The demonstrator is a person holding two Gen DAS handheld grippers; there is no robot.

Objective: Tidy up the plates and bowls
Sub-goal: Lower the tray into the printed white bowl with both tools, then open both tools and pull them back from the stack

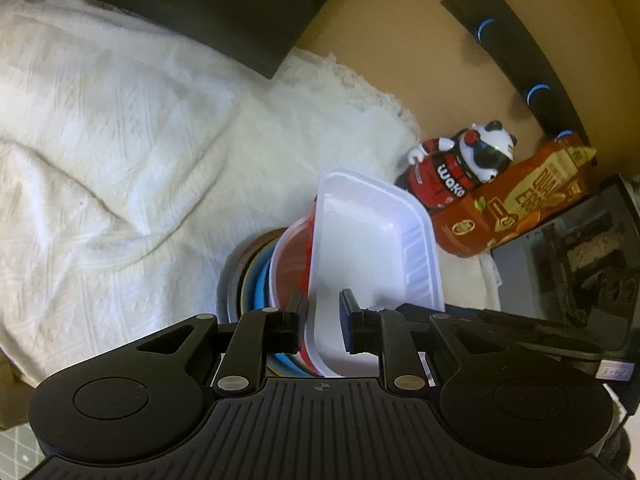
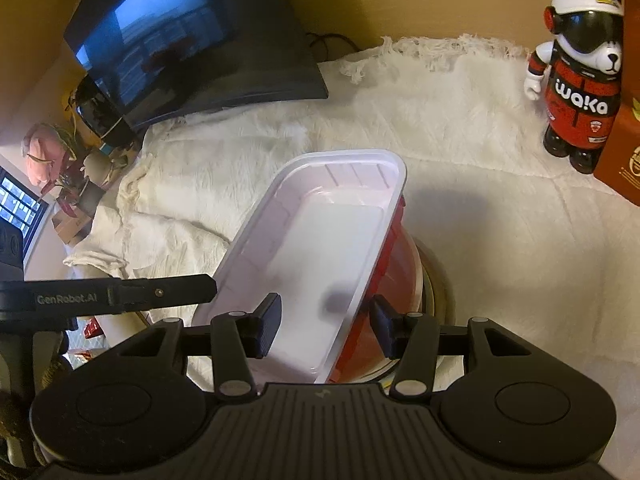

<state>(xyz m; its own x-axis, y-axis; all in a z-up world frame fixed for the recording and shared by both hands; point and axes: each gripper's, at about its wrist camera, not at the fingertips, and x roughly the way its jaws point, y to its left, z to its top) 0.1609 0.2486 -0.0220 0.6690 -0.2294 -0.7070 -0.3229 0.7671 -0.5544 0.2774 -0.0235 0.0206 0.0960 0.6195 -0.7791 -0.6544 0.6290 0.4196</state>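
Both claws (image 1: 322,322) (image 2: 325,325) angled down, ajar

You're at a home desk, prob. a living rm or bedroom corner, not a kitchen. White fringed cloth (image 2: 460,168) covers a tan wooden top, dark monitor (image 2: 192,36) leans at the back w/ a cable behind it. Panda figurine (image 2: 576,76) in a red suit stands by a red-brown carton (image 1: 516,200). Small plush and knick-knacks (image 2: 60,160) sit at the left edge.
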